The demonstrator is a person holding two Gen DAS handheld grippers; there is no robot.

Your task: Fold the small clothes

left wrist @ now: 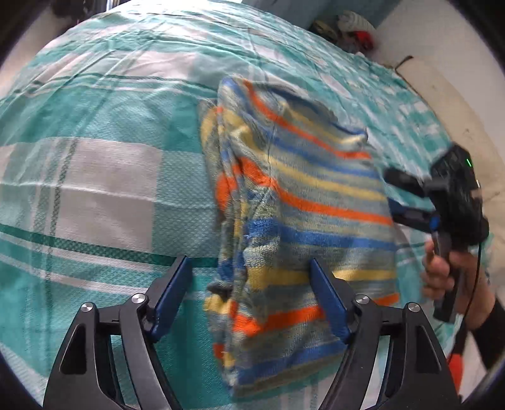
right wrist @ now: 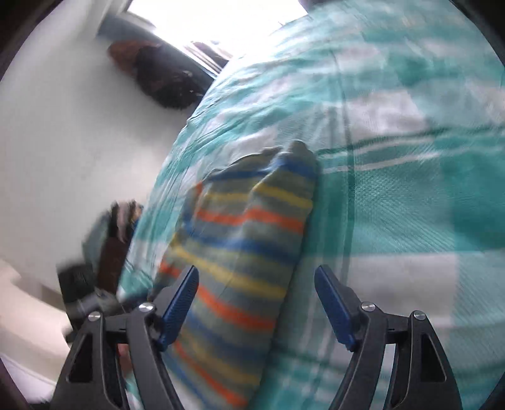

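A small knitted garment (left wrist: 296,202) with blue, yellow, orange and grey stripes lies folded in a long bundle on the teal-and-white checked bed sheet (left wrist: 94,176). My left gripper (left wrist: 251,268) is open and empty just above its near end. My right gripper (left wrist: 394,195) shows in the left wrist view at the garment's right edge, held by a hand, with its fingers apart. In the right wrist view the right gripper (right wrist: 255,277) is open and empty over the garment (right wrist: 240,239), which is blurred.
The sheet (right wrist: 410,195) covers the whole bed. A white wall (right wrist: 63,157) runs beside the bed, with dark clothes (right wrist: 164,82) piled by it. More items (left wrist: 350,28) lie at the far corner of the bed.
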